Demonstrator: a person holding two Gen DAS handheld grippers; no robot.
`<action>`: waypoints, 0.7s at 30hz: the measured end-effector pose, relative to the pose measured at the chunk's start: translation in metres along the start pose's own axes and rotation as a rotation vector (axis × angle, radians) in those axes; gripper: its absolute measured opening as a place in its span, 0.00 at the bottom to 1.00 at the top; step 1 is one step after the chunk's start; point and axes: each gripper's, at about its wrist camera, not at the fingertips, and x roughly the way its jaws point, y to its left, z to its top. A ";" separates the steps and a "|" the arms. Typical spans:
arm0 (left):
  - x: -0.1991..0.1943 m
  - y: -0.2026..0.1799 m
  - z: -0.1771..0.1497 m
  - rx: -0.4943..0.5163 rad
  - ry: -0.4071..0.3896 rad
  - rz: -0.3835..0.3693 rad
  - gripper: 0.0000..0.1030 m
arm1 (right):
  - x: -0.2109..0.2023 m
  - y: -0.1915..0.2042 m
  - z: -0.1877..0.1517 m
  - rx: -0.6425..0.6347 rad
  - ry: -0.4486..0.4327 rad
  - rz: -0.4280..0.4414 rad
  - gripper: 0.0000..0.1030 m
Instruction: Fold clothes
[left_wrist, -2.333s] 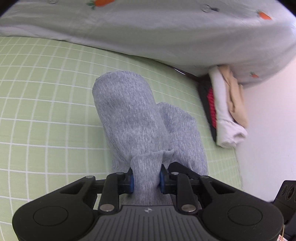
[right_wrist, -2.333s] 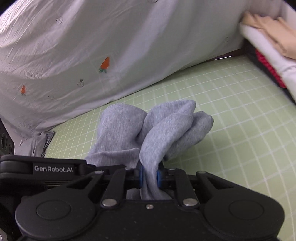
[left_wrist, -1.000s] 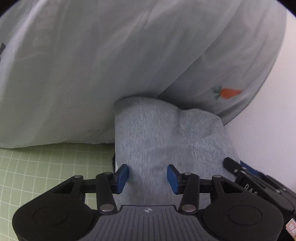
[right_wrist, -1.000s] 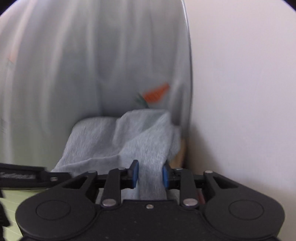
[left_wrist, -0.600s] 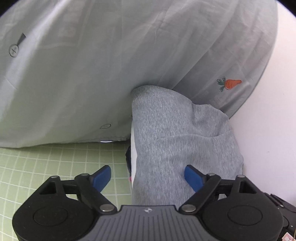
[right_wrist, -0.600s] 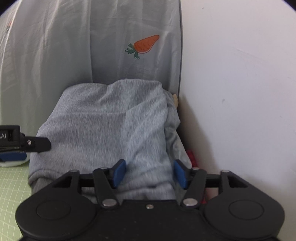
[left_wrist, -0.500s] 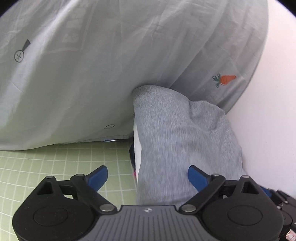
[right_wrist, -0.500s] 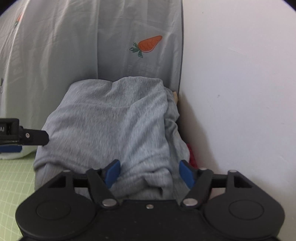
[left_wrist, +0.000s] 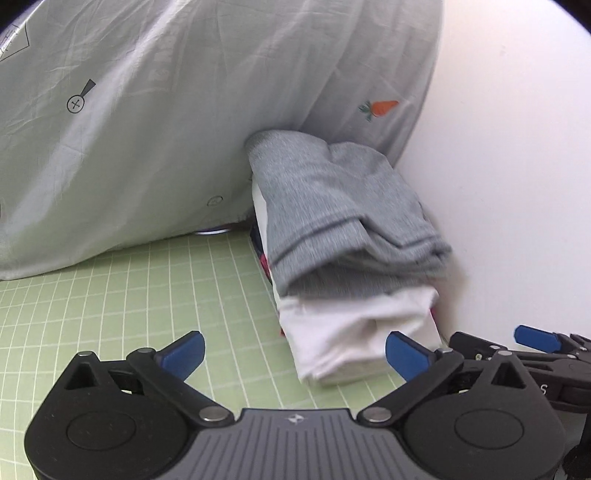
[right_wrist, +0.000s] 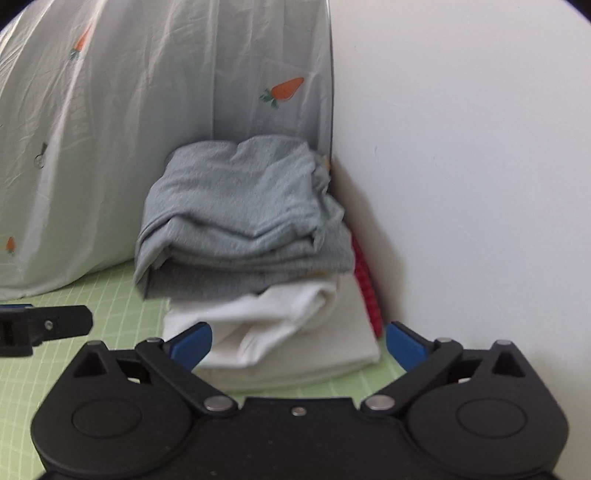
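A folded grey garment (left_wrist: 332, 206) (right_wrist: 240, 206) lies on top of a stack in the corner, over a folded white garment (left_wrist: 351, 325) (right_wrist: 280, 317). My left gripper (left_wrist: 295, 350) is just in front of the stack, its jaws opening wide; the white garment's near end shows between the tips, untouched. My right gripper (right_wrist: 299, 343) faces the same stack from close by, its jaws also opening, pads off the cloth. In the left wrist view one of the right gripper's fingers (left_wrist: 535, 338) shows at the lower right.
The stack rests on a green grid mat (left_wrist: 110, 314) against a white wall (left_wrist: 517, 184). A pale duvet with carrot prints (left_wrist: 184, 110) (right_wrist: 147, 110) bulges behind and to the left. Something red (right_wrist: 364, 280) lies under the stack beside the wall.
Both grippers carried the grey garment to the corner stack and let go of it. Their jaws widened and both drew back, so the white garment below now shows.
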 end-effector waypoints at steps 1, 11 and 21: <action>-0.005 0.000 -0.006 0.007 0.004 -0.009 1.00 | -0.007 0.001 -0.006 0.004 0.006 0.000 0.99; -0.036 -0.003 -0.042 0.078 0.031 -0.021 1.00 | -0.045 0.011 -0.042 0.004 0.055 -0.030 0.99; -0.057 0.001 -0.047 0.100 -0.004 -0.034 1.00 | -0.064 0.016 -0.048 0.025 0.033 -0.037 0.99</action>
